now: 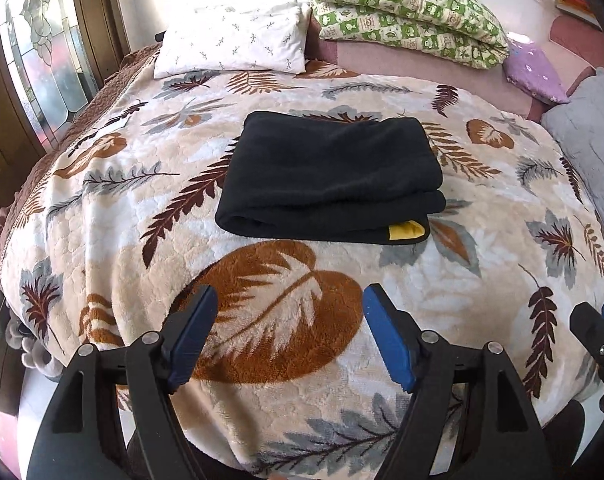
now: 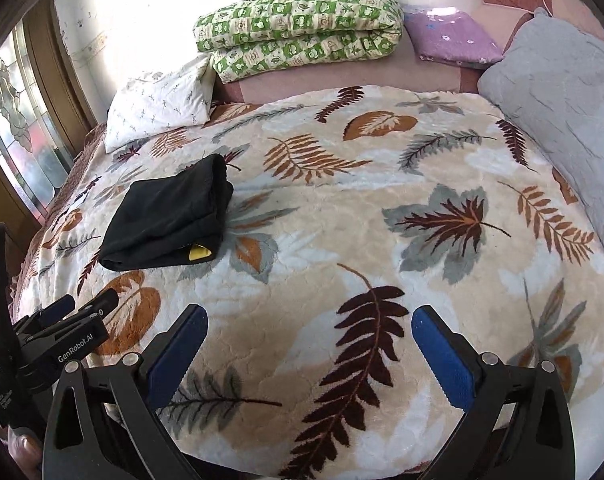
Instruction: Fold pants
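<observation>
I'm holding both tongs low over the near edge of the bed [image 1: 102,184], left tongs [image 1: 290,336] and right tongs [image 2: 309,352] both spread wide w/ nothing in them. Fold looks done, so I'm judging it best to keep clear, not nudge it. Black pants [image 1: 329,180] are lying mid-bed as a thick squared bundle, yellow tag [image 1: 405,232] peeking at the near corner.

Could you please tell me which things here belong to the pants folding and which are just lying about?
Job: black pants, folded; left claw and right claw, both open.

Lying about: white pillow, green quilt, purple pillow, grey pillow.
</observation>
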`<control>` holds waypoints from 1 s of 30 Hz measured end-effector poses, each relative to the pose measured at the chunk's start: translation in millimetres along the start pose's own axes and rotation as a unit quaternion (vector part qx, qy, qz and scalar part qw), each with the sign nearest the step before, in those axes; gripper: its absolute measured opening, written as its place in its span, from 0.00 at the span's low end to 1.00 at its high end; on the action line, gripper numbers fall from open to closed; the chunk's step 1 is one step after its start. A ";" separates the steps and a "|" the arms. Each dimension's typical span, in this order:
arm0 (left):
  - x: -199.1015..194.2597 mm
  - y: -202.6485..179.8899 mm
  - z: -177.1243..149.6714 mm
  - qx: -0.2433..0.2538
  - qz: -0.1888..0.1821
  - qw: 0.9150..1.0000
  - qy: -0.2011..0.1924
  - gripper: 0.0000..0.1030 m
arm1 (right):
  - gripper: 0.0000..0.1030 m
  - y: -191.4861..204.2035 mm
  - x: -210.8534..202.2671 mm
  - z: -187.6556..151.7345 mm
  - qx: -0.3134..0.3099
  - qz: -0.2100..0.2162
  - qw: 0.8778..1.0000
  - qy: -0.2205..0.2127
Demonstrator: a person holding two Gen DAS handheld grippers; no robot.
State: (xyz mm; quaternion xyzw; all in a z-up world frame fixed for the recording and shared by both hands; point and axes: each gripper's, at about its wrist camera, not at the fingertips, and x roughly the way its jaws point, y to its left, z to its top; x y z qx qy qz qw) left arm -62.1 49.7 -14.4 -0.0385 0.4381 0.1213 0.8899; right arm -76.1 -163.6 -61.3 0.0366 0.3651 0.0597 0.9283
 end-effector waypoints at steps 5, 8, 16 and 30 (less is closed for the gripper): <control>-3.9 -3.9 1.4 0.004 -0.016 1.000 -0.005 0.73 | 1.00 0.6 0.3 -2.7 -0.003 0.002 1.000 0.001; -8.2 -5.4 0.9 0.006 -0.022 1.000 -0.016 0.73 | 1.00 0.9 1.3 -2.9 -0.005 0.002 1.000 0.001; -12.1 -2.1 3.3 0.005 -0.023 0.999 -0.023 0.73 | 1.00 1.4 2.2 -2.3 -0.006 0.000 1.000 0.002; -14.0 -0.7 8.0 0.001 -0.028 0.999 -0.043 0.73 | 1.00 0.8 5.9 -2.7 -0.004 0.001 1.000 0.008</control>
